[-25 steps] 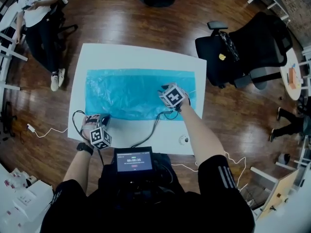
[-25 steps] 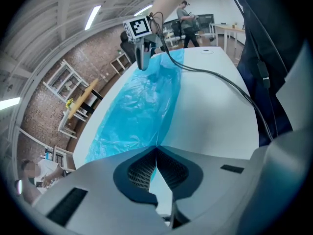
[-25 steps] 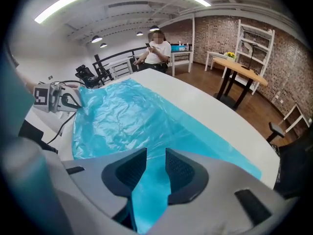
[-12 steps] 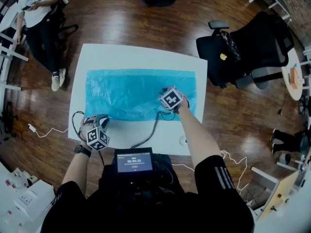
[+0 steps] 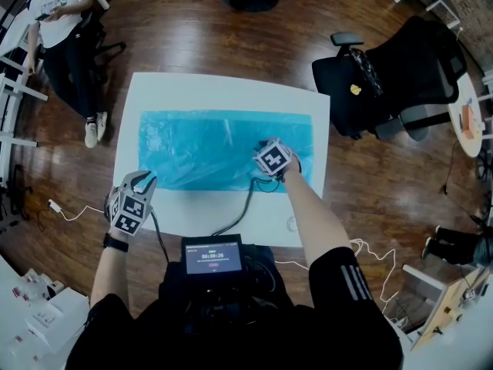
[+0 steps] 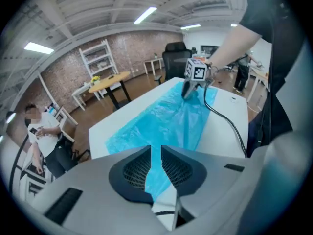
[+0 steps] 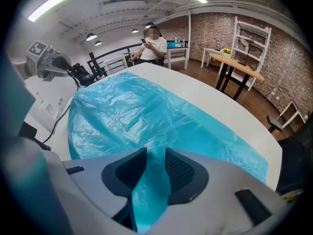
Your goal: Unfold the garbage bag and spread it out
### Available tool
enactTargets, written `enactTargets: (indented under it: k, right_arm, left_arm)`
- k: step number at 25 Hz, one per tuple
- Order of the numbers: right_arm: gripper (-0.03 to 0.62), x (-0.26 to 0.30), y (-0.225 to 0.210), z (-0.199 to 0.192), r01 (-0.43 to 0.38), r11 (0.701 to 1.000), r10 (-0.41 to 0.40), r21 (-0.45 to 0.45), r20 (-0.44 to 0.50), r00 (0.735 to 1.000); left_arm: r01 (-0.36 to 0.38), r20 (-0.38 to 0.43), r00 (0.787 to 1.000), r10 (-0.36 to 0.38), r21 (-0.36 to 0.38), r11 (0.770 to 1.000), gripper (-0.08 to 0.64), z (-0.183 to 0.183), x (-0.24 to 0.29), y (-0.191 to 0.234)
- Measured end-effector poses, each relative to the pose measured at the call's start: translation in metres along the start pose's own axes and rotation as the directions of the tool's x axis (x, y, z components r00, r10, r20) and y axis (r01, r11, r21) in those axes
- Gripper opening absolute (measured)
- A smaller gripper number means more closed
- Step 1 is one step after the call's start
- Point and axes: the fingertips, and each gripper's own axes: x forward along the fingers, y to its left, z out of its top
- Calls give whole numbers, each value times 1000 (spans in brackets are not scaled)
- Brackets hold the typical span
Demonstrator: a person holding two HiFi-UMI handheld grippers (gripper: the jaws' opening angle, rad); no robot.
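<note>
Bag [image 5: 223, 149] flat on bench [image 5: 223, 91], seemingly spread, wrinkles left to smooth; right gripper [image 7: 155, 165], jaws apart, tips on its right end; left gripper [image 5: 141, 182] off it, jaws just opened slightly, empty.

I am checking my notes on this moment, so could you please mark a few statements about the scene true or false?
1. The blue garbage bag lies spread on the white table. True.
2. The left gripper clamps the bag's corner. False: it is clear of the bag; its jaws have just been opening, with nothing between them.
3. The jaws of the right gripper are pressed together. False: they stand apart over the bag, blue plastic showing between them.
4. A black office chair stands off the table's left side. False: the chair is off its right side.
5. A person is near the table's far left corner. True.
</note>
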Motion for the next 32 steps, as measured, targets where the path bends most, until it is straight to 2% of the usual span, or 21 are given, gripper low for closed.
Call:
enactTargets:
  k: [3, 5, 7, 12, 16, 19, 25, 29, 32]
  right_arm:
    - [152, 0, 1, -1, 2, 1000, -2, 2, -1, 1000]
    - [152, 0, 2, -1, -1, 1000, 1, 5, -1, 1000]
    - [152, 0, 2, 0, -1, 1000, 0, 5, 7, 1000]
    - [152, -1, 0, 1, 4, 1000, -4, 11, 14, 1000]
    - [152, -1, -1, 2, 10, 1000, -10, 14, 20, 1000]
    - [151, 0, 0, 2, 8, 1000, -8, 17, 21, 1000]
    - [151, 0, 1, 1, 9, 1000, -10, 20, 34, 999]
    - [151, -2, 2, 1, 16, 1000, -16, 17, 39, 999]
    - [152, -2, 2, 1, 12, 1000, -13, 23, 44, 999]
  left_arm:
    - [-27, -7, 1000, 26, -99, 995, 79, 15, 5, 27]
    - [-13, -39, 999, 7, -159, 987, 116, 20, 18, 36]
    - [-6, -62, 998, -6, -185, 983, 125, 29, 34, 43]
    - [42, -157, 985, -71, -181, 983, 160, 37, 80, 42]
    - [11, -278, 960, -43, -116, 993, 160, 18, 115, 53]
    - [23, -336, 940, -58, -108, 994, 160, 3, 133, 51]
    - [67, -359, 928, -100, -105, 992, 158, -9, 155, 45]
    - [64, -375, 922, -98, -102, 993, 160, -13, 157, 47]
    - [74, -360, 926, -115, -125, 989, 155, -11, 159, 47]
